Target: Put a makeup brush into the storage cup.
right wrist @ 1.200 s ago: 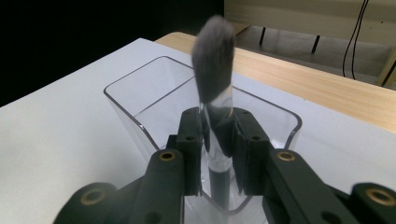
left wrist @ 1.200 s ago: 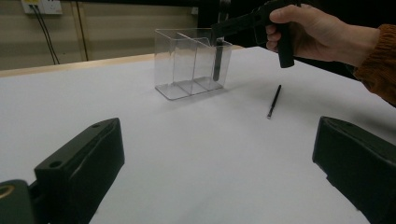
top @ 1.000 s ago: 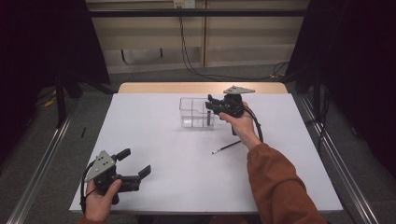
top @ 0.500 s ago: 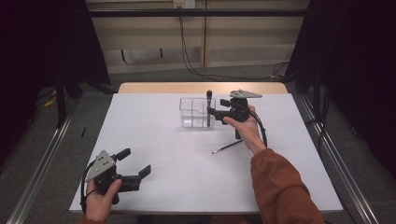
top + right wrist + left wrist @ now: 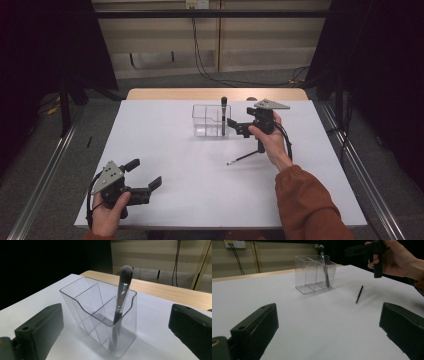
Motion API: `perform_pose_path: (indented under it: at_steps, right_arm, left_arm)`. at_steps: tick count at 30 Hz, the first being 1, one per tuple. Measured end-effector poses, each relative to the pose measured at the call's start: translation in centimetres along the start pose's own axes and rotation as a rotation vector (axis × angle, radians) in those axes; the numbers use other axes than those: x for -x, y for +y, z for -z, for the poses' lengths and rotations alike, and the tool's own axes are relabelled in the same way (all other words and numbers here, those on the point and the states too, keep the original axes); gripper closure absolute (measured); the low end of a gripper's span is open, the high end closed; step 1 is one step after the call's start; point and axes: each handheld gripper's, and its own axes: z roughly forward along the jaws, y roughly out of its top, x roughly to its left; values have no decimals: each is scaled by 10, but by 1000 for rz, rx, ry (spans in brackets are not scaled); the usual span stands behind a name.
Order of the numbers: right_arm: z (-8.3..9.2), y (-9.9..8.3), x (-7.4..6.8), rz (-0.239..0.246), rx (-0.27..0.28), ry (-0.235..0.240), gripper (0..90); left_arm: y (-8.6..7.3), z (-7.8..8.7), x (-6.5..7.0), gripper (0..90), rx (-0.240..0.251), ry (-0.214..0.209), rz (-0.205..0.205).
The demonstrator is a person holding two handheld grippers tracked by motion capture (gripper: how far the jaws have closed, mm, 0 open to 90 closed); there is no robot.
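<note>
Inside the clear organizer (image 5: 211,121), at its right end, a makeup brush (image 5: 223,115) stands upright. Just right of the organizer hovers the right gripper (image 5: 239,127), jaws released; a careless sweep could topple it. Nearer lies a thin pencil (image 5: 243,158); far off, the left gripper (image 5: 145,176) gapes empty.

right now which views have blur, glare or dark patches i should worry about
High view: the white table is evenly lit, the room at both sides falls to black. Left gripper view: the clear organizer and thin pencil are fairly sharp, the near jaws soft and dark. Right gripper view: the makeup brush is crisp, the organizer's walls show pale reflections, the upper left is black.
</note>
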Motion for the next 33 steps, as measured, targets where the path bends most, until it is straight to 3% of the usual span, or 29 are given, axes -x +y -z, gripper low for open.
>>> perform_pose_path:
  at_steps: [33]
  right_arm:
    - [59, -20, -8, 12, 34, -31, 10]
  left_arm:
    - [0, 1, 0, 23, 2, 11, -1]
